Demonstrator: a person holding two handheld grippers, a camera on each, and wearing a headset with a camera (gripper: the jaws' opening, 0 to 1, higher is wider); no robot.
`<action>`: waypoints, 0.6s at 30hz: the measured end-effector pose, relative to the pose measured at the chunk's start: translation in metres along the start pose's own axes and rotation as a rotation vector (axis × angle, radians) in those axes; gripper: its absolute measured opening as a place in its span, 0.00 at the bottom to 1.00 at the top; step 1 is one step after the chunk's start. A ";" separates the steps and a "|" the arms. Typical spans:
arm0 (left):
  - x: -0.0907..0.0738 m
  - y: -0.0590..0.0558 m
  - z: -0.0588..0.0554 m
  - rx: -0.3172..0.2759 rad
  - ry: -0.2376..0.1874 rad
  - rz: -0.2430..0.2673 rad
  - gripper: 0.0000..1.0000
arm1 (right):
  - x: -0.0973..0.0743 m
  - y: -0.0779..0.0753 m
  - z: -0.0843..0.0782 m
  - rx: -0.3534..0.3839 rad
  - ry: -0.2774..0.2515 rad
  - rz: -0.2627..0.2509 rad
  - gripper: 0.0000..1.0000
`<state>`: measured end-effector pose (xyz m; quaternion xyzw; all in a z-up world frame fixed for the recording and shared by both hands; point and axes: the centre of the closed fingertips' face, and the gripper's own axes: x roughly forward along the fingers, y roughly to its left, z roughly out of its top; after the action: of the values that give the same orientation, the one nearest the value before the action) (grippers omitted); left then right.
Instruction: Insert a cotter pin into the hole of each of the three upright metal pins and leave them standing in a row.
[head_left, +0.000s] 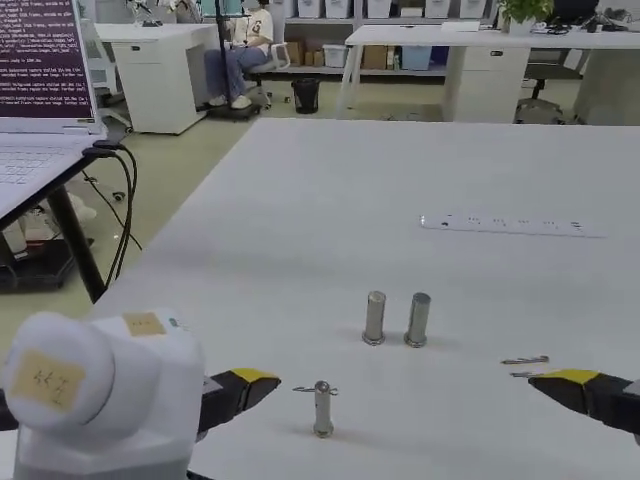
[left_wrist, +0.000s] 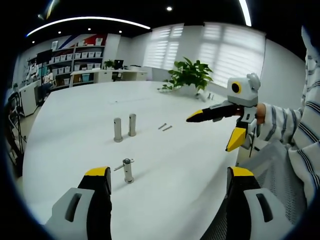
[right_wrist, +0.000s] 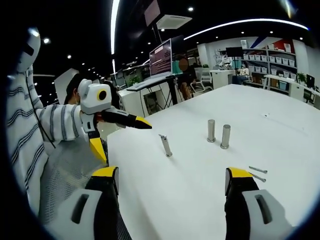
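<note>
Left gripper (left_wrist: 168, 172) and right gripper (right_wrist: 172, 173): fingers spread wide, holding nothing. Head view catches a laptop (head_left: 40, 100) left of the pins (head_left: 374, 318).

Left gripper (left_wrist: 168, 172): jaws are black and capped with yellow tips, and they are carried on pale grey moulded bodies, each pierced by an oval slot. Right gripper (right_wrist: 171, 172): the same colours, caps and slots are recorded. Right sleeve (left_wrist: 295, 130): long, white, crossed by thin dark stripes. Left sleeve (right_wrist: 30, 120): an identical striped cloth is noted.
</note>
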<state>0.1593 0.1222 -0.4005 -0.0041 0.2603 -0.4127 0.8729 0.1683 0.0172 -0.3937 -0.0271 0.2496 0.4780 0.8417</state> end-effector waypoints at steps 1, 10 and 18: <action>0.000 0.001 0.002 -0.003 -0.003 0.001 0.95 | -0.002 -0.002 -0.001 0.006 -0.006 -0.015 0.89; 0.003 0.010 0.020 -0.008 -0.042 0.012 0.95 | -0.007 -0.010 -0.017 0.072 0.011 -0.074 0.98; 0.014 0.022 0.041 0.040 -0.043 -0.005 0.92 | -0.019 -0.017 -0.028 0.087 0.034 -0.126 0.98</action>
<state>0.2013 0.1176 -0.3765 0.0037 0.2332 -0.4198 0.8771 0.1633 -0.0150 -0.4131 -0.0142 0.2820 0.4124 0.8662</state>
